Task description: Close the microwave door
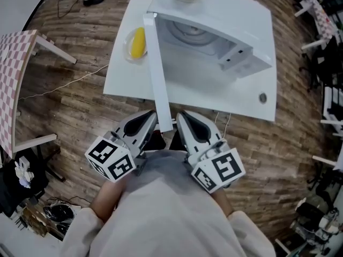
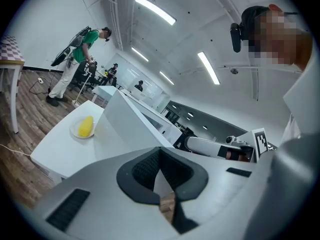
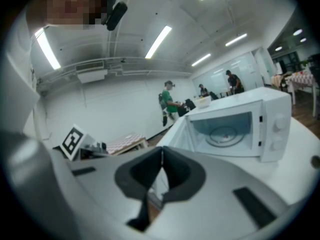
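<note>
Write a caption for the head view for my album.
Shut left tool and right tool flank the open microwave door; corn on a plate.

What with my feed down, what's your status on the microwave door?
Left gripper, right gripper shut, empty. Microwave door wide open, edge between them. Corn plate outside its swing.

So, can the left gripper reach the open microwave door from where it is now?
Probably yes: the microwave door juts out toward the left gripper, nothing lies between them, and the plate sits farther back.
</note>
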A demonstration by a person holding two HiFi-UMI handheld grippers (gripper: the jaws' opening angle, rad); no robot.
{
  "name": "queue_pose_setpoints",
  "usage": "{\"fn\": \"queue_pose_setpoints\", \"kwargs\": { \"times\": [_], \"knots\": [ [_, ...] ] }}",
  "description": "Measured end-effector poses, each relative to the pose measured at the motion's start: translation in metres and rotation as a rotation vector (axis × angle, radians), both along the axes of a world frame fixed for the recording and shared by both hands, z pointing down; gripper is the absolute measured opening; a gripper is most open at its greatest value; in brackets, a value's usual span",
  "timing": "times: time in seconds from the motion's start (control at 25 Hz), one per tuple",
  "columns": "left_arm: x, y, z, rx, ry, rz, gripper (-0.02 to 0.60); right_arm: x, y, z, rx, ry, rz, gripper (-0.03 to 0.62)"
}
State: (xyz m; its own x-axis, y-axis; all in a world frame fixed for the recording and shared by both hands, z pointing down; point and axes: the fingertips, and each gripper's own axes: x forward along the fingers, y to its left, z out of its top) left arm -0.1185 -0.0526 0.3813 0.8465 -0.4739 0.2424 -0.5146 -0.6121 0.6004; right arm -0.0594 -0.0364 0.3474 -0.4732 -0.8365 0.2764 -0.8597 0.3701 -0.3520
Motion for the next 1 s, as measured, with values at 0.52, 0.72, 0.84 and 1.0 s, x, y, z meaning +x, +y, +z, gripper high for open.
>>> {"fn": "queue_pose_setpoints", "kwargs": {
  "times": [0.52, 0.72, 0.84, 1.0],
  "knots": [
    [0.037, 0.003, -0.002, -0.007, 0.000, 0.073, 0.014, 0.034, 0.000, 0.003, -0.013, -0.004, 0.064, 0.023],
    [0.050, 0.001, 0.000, -0.017, 0.004, 0.101, 0.014, 0.045, -0.001, 0.005, -0.019, 0.001, 0.091, 0.023],
    [0.059, 0.000, 0.000, -0.017, 0.004, 0.122, 0.014, 0.052, -0.002, 0.005, -0.021, 0.004, 0.105, 0.023],
    [0.071, -0.001, 0.000, -0.023, 0.009, 0.146, 0.014, 0.063, -0.003, 0.005, -0.024, 0.009, 0.123, 0.023]
  ]
}}
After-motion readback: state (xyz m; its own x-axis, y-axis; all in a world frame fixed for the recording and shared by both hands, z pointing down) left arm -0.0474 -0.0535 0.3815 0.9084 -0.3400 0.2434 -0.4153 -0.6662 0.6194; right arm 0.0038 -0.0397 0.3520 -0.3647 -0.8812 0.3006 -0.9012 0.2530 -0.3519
